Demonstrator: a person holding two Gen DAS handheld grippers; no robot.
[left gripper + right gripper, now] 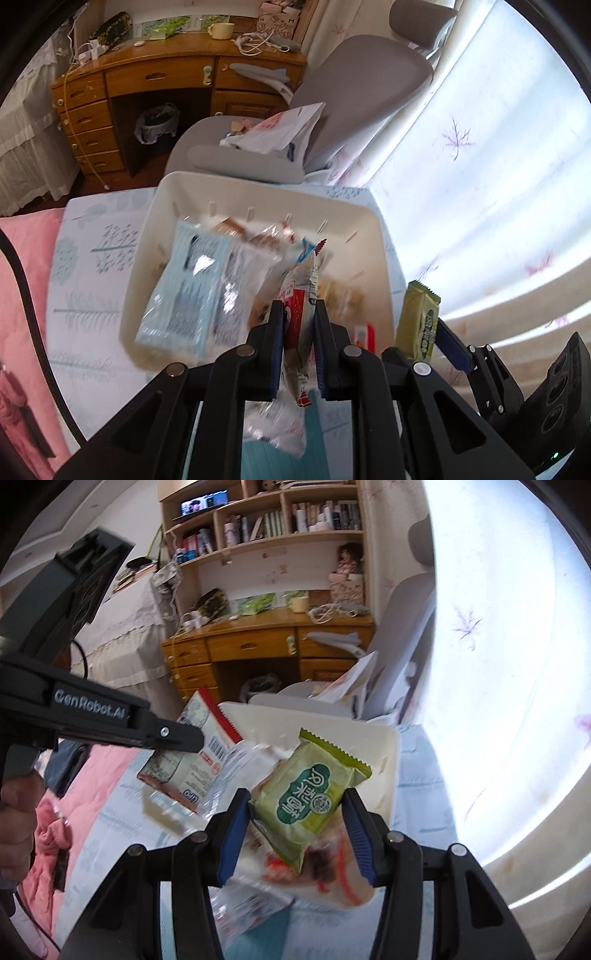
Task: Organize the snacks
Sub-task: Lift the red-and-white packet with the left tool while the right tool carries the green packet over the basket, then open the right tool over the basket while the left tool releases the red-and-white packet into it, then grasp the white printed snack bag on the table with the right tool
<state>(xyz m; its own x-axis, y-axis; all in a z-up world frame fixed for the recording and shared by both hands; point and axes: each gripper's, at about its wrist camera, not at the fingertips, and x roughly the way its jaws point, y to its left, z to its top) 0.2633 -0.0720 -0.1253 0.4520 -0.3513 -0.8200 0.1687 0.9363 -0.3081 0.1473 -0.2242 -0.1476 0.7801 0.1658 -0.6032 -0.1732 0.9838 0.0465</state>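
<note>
A white plastic bin (pixel 258 192) sits on the patterned bed sheet and holds several snack packets, among them a large pale blue one (pixel 184 291). My left gripper (pixel 298 310) hangs over the bin's near side, shut on a red and white snack packet (pixel 301 291) held edge-on. To its right, my right gripper (pixel 443 332) is shut on a green snack packet (pixel 419 321). In the right wrist view the green packet (pixel 314 797) sits tilted between the blue pads of my right gripper (pixel 295 805), above the bin (pixel 391 760). The left gripper (pixel 177 746) there carries its red and white packet (pixel 207 734).
A grey office chair (pixel 362 85) with a white bag (pixel 280 129) on its seat stands just behind the bin. A wooden desk (pixel 159 74) is farther back. A pink blanket (pixel 22 295) lies to the left, a bright curtain (pixel 480 166) to the right. A clear wrapper (pixel 277 424) lies below my left gripper.
</note>
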